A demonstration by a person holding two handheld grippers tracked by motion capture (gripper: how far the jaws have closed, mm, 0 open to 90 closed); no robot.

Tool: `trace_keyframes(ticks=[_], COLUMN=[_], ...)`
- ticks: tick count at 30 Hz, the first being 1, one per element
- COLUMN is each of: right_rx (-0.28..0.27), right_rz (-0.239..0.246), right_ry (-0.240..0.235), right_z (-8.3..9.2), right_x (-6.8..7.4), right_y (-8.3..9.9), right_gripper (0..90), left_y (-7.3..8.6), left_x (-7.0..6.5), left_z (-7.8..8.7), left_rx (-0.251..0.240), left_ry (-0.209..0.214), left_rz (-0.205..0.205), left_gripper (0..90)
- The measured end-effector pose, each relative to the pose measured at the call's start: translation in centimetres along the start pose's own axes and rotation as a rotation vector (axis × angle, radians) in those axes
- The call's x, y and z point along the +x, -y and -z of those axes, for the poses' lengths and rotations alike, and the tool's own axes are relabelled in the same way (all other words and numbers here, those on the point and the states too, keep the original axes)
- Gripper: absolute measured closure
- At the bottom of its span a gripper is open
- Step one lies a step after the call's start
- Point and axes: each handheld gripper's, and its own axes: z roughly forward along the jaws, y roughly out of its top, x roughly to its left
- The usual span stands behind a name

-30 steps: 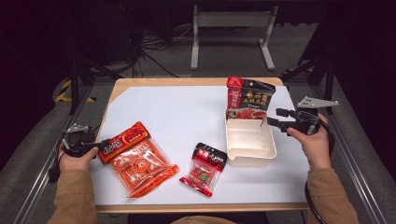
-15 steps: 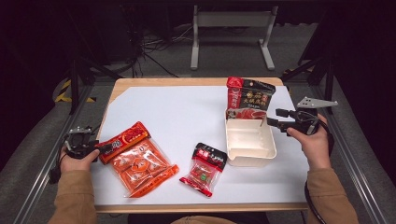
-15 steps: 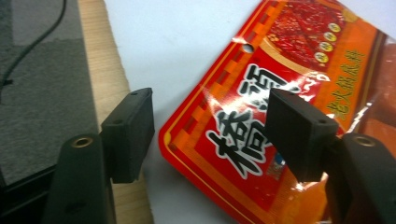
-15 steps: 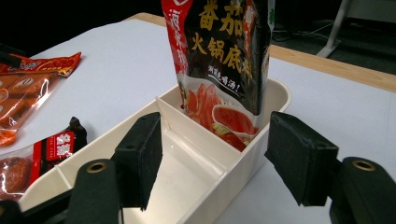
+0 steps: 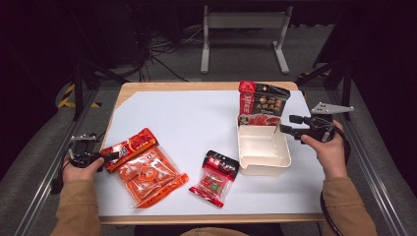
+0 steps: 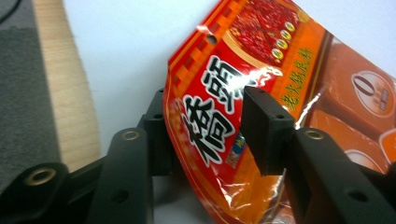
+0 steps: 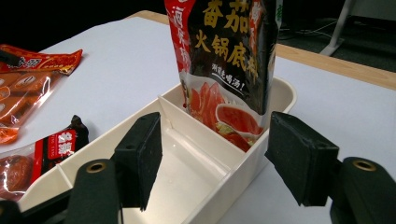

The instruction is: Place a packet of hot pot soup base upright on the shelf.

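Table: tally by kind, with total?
Orange-red packets: 1, the big packet at the left, its header between the jaws of the left tool, which have just been closing.
Black-and-red packets: 2, the tall pouch standing in the tray, the small packet lying flat.
White divided tray: 1.
Total: 4.

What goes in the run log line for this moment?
left gripper: closing on orange pouch | right gripper: open at tray | black pouch: standing in tray
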Motion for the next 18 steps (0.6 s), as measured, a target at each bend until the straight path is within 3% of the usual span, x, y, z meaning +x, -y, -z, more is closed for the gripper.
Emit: trace_keyframes(ticks=[4, 7, 10, 11, 14, 18], right_rx=[0.003, 0.005, 0.007, 0.011, 0.012, 0.014], right_rz=[0.001, 0.0, 0.001, 0.005, 0.005, 0.007], right_ry=[-0.006, -0.008, -0.011, -0.013, -0.017, -0.02], right_z=[-0.2, -0.3, -0.4, -0.6, -0.7, -0.8], right_x=[0.0, 0.0, 0.1, 0.1, 0.2, 0.3], right_y=[0.0, 0.0, 0.0, 0.0, 0.0, 0.0], right_gripper=[36.1, 36.1, 36.1, 36.1, 36.1, 36.1], left_y=[0.0, 0.1, 0.2, 0.2, 0.1, 0.2], left_x=[-0.3, -0.3, -0.2, -0.5, -0.6, -0.5], left_z=[0.4, 0.3, -0.2, -0.8, -1.1, -1.2], left_rx=[-0.03, -0.04, -0.017, 0.021, 0.034, 0.037], left_ry=[0.046, 0.09, 0.154, 0.147, 0.128, 0.144], left_rz=[0.008, -0.012, -0.003, -0.016, -0.025, -0.025], left_gripper=[61.8, 64.8, 68.9, 69.7, 70.2, 77.3])
